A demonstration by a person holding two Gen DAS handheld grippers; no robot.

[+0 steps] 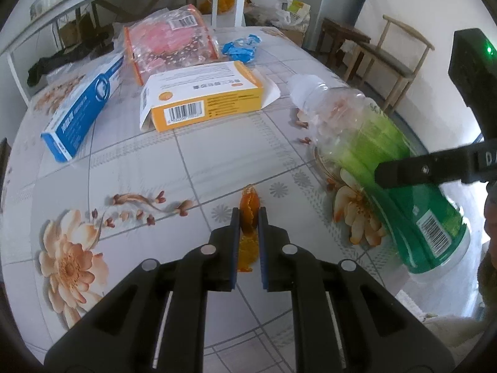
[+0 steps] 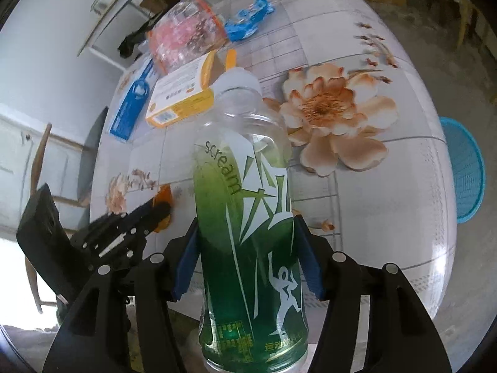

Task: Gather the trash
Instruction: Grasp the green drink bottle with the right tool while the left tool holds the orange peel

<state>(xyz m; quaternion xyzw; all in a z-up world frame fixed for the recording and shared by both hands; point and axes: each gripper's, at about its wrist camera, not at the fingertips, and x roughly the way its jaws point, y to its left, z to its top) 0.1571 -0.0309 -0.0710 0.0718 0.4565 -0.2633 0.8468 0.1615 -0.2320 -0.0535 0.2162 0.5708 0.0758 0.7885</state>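
Right gripper [image 2: 247, 261]: fingers astride green bottle [image 2: 245, 233]; pad contact unclear, jaws have just widened.
Keep bottle centred, avoid squeezing thin wall.
Left gripper [image 1: 248, 233]: fingers narrow, pinching orange wrapper [image 1: 248, 209] left of bottle.
Beyond bottle: orange box [image 1: 202, 96], blue box [image 1: 82, 110].
Blue basket [image 2: 466, 168], right of bottle, cut off; bottle base out of frame.
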